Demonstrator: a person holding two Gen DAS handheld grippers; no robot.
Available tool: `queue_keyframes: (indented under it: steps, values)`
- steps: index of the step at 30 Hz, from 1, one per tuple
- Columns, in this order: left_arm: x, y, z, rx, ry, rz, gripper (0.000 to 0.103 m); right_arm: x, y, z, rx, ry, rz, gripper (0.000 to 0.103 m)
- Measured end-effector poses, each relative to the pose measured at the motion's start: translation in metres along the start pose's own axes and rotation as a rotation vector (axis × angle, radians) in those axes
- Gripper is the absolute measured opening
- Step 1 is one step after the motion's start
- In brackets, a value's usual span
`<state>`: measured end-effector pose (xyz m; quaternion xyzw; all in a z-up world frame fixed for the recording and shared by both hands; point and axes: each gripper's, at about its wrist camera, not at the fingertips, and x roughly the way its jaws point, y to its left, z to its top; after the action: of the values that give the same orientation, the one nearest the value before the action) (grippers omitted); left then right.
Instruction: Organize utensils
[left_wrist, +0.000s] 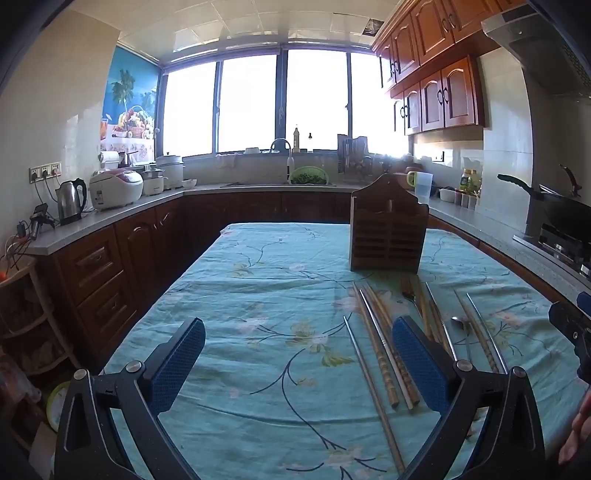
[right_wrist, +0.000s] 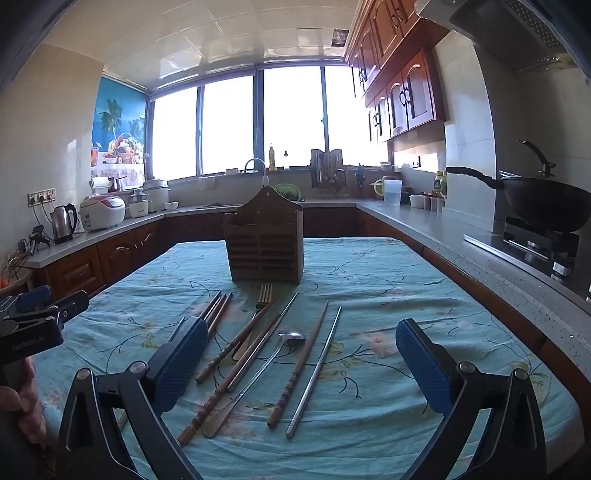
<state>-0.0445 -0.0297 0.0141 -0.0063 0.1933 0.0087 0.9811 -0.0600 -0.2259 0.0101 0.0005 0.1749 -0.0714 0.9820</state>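
Observation:
A brown wooden slatted utensil holder (left_wrist: 386, 230) (right_wrist: 264, 240) stands upright on the table's blue floral cloth (left_wrist: 258, 295) (right_wrist: 388, 295). In front of it lie loose utensils: wooden and metal chopsticks (left_wrist: 376, 350) (right_wrist: 314, 369), a fork (right_wrist: 263, 297) and a metal spoon (right_wrist: 291, 336) (left_wrist: 460, 325). My left gripper (left_wrist: 299, 362) is open and empty, above the cloth to the left of the utensils. My right gripper (right_wrist: 303, 365) is open and empty, above the utensils. Each gripper shows at the edge of the other's view (left_wrist: 570, 325) (right_wrist: 33, 321).
Kitchen counters ring the table: a kettle (left_wrist: 70, 199), a rice cooker (left_wrist: 114, 188) and pots at left, a sink (left_wrist: 280, 181) under the window, a black wok (right_wrist: 546, 203) on the stove at right. Wooden cabinets (left_wrist: 432, 74) hang at upper right.

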Motion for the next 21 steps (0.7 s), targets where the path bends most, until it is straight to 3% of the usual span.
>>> queue_keyframes:
  steps: [21]
  values:
    - [0.0034, 0.0009, -0.0052, 0.003, 0.008, -0.004, 0.102, 0.0, -0.0013, 0.001, -0.002, 0.001, 0.0, 0.102]
